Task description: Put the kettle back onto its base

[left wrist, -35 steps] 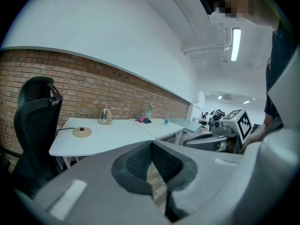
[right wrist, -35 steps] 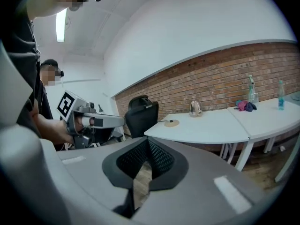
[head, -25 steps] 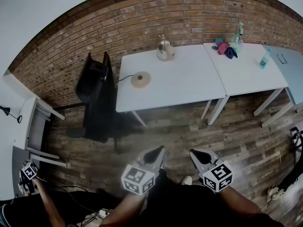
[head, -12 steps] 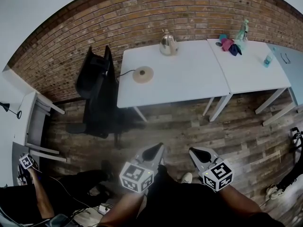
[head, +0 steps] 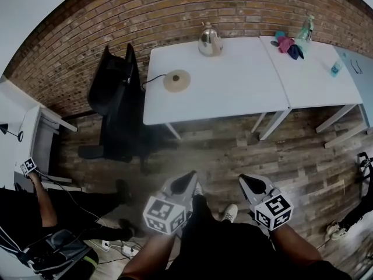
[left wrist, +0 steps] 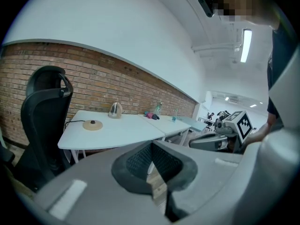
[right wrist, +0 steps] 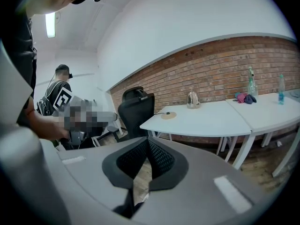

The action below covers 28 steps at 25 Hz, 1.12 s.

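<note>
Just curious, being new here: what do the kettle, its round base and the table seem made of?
The shiny silver kettle looks like polished metal, since it glints. The round tan base looks matte, perhaps plastic or wood; too small to tell. The white table looks smooth, probably laminate.

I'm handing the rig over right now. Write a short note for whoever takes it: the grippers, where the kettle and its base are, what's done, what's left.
Left gripper: jaws together, nothing between them, over the wooden floor and well short of the table.
Right gripper: the same, shut and empty.
Kettle: upright at the table's back edge by the brick wall, off its base.
Base: round disc on the same table, left of the kettle and nearer the front, apart from it.
Done: nothing yet; the kettle is untouched.
Left: walk up, grip the kettle, lift it and set it on the base.
</note>
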Available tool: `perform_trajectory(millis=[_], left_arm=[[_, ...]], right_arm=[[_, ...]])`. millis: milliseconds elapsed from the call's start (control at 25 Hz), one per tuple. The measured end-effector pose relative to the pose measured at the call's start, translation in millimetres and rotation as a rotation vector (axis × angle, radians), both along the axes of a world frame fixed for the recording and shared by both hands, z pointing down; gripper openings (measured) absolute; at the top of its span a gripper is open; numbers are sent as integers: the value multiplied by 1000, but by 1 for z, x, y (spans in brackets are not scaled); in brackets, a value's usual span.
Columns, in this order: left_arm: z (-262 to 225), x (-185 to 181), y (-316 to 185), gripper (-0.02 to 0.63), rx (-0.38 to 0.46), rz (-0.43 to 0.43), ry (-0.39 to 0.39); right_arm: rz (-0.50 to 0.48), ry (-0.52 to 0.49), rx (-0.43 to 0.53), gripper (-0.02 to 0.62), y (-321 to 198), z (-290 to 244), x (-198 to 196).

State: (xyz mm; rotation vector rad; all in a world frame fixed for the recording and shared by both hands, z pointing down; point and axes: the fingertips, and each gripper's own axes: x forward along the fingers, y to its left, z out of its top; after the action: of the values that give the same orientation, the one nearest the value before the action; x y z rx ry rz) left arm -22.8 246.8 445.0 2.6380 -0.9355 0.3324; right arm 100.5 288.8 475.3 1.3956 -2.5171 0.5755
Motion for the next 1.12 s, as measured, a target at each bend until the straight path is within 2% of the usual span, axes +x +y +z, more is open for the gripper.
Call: perform_trajectory(millis=[320,760,1120], left_arm=[[23,-11,-21,0,-44,-4,-2],[47,-43,-66,1,-93,-50,10],[62,-62,-103,0,-102,-69,13]], right_arm=[[-12,0,-27,26,-27,13,-16],[-21,9,-92,26,-66,36,-37],[-13,18,-123,26,-101,49,-46]])
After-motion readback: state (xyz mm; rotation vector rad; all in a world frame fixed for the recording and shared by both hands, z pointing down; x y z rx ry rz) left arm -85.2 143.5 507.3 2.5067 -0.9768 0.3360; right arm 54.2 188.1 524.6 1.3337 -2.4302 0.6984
